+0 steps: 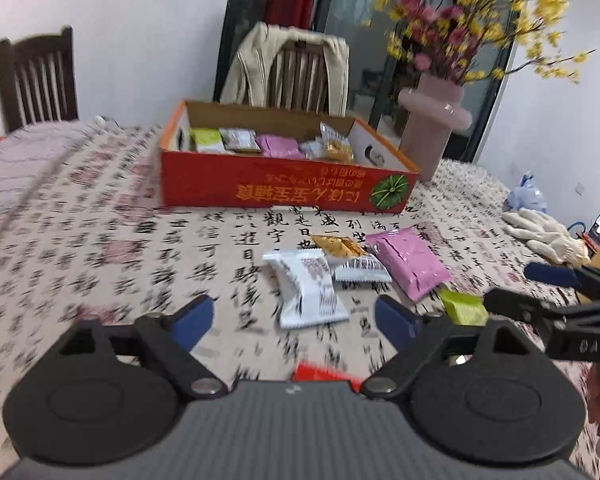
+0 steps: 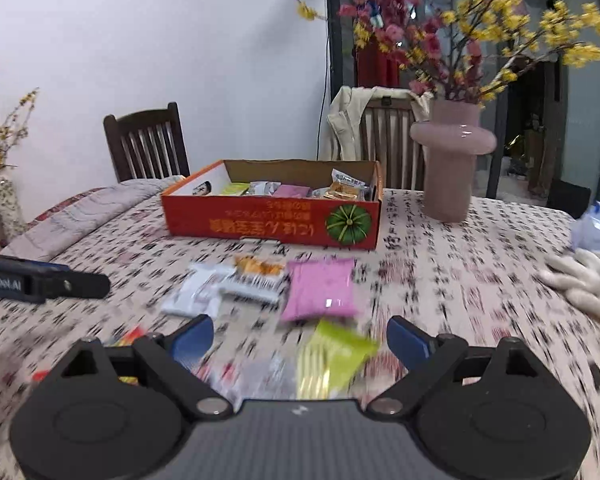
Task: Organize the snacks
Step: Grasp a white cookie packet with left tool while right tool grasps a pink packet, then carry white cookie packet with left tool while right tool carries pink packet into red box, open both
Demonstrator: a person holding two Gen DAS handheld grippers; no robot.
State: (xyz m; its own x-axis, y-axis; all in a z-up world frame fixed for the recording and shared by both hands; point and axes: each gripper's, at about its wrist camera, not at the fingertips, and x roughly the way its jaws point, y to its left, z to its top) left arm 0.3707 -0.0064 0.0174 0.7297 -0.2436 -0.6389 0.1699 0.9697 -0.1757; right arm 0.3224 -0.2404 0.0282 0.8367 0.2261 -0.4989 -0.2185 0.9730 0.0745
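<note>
— Where are the snacks?
— Loose white, pink and green foil snack packets [image 1: 306, 286] lie on the calligraphy-print worktop [image 1: 100, 248], before the shallow orange cardboard box [image 1: 288, 184].
— The grippers?
— Left gripper [image 1: 294, 318] and right gripper [image 2: 300, 340] gape, empty.

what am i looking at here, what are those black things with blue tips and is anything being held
Those are two hand-held grippers a person carries, each with a camera looking along its two blue-tipped fingers. One picture is from the left gripper, the other from the right gripper. Both stand open and hold nothing. On the patterned tablecloth lie loose snacks: a white packet, a pink packet, a green packet and an orange-and-white one. Behind them is a red box already holding some snacks, beside a pink vase.
</note>
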